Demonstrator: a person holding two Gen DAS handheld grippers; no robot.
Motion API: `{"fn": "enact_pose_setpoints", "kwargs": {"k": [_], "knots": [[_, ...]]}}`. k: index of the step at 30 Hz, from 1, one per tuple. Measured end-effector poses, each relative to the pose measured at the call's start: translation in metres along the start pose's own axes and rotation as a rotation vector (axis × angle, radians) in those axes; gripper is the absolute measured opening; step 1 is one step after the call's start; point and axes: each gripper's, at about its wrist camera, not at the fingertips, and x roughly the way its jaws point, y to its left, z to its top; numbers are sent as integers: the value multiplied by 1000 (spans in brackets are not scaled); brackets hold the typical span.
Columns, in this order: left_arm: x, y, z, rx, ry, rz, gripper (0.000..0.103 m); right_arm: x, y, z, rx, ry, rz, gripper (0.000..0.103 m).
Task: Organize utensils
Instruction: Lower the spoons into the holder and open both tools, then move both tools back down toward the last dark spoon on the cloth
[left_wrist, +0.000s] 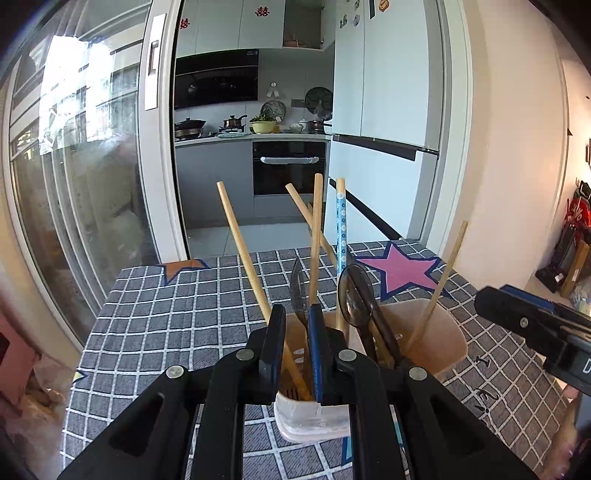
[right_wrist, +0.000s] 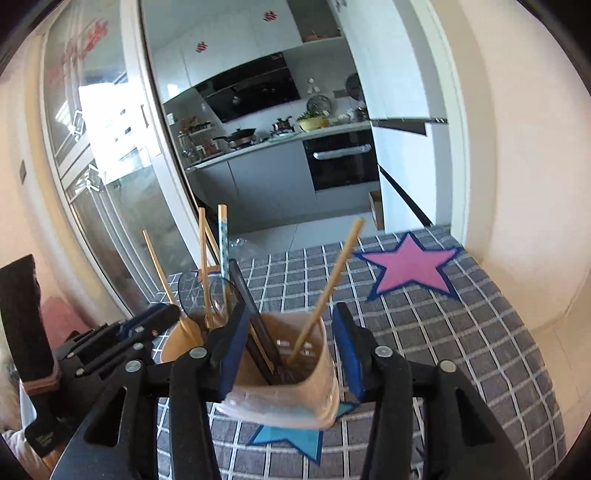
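Straddling the near wall of a peach holder (left_wrist: 314, 417), the left gripper (left_wrist: 297, 354) has its fingers narrowed around a chopstick (left_wrist: 243, 254); squeeze only that stick, lift straight. Right gripper (right_wrist: 291, 350) fingers stand wide around the holder's other compartment. Checked tabletop (right_wrist: 461, 350) beneath. Only the left view shows the dark spoon (left_wrist: 354, 299) clearly; the right shows a lone leaning chopstick (right_wrist: 328, 288)
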Motion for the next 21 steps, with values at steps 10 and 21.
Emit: {"fn": "enact_pose_setpoints", "kwargs": {"k": [10,21], "knots": [[-27,4,-25,-22,97,-30,45,-18,-6,-31,31,107,-14,66],[-52,17,-60,-66,186,-7,103,-33,-8,-72,76,214,-34,70]]}}
